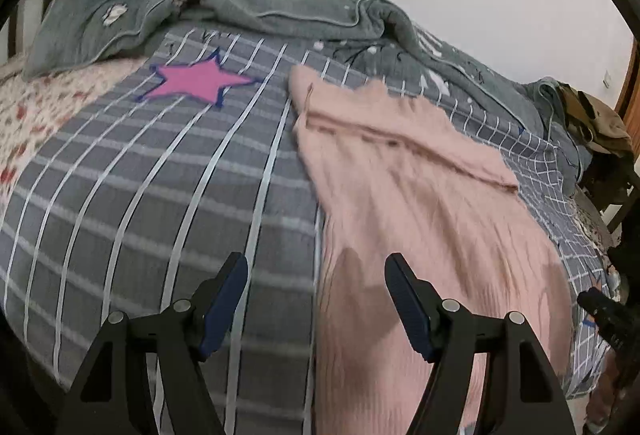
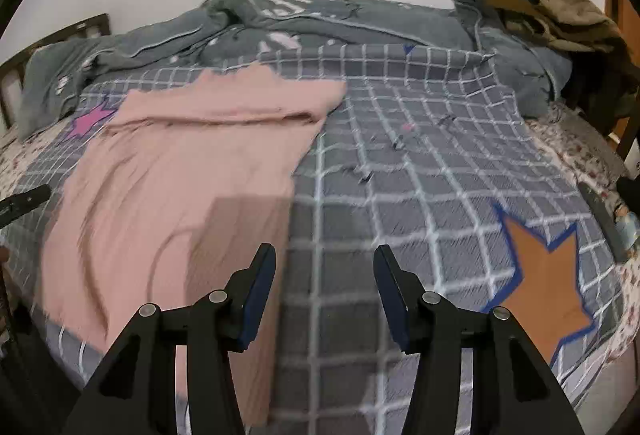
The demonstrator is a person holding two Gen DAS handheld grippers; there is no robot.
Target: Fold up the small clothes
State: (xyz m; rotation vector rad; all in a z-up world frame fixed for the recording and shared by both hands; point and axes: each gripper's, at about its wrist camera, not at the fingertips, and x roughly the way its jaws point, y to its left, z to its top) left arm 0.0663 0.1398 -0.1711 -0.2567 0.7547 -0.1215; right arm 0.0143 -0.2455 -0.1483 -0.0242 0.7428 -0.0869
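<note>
Both the left tongs [image 1: 316, 299] and right tongs [image 2: 325, 291] hang released and empty above the bed [image 2: 420, 163]. The pink knit garment [image 1: 400, 187] lies spread between them, one sleeve already folded across, likely awaiting the next fold.

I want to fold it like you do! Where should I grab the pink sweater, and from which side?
Probably the near bottom corners of the pink sweater, coming from the near edge of the bed. It lies flat, its far part already folded over, and the hem faces both open grippers, left gripper and right gripper. Slide one finger under the edge.
</note>
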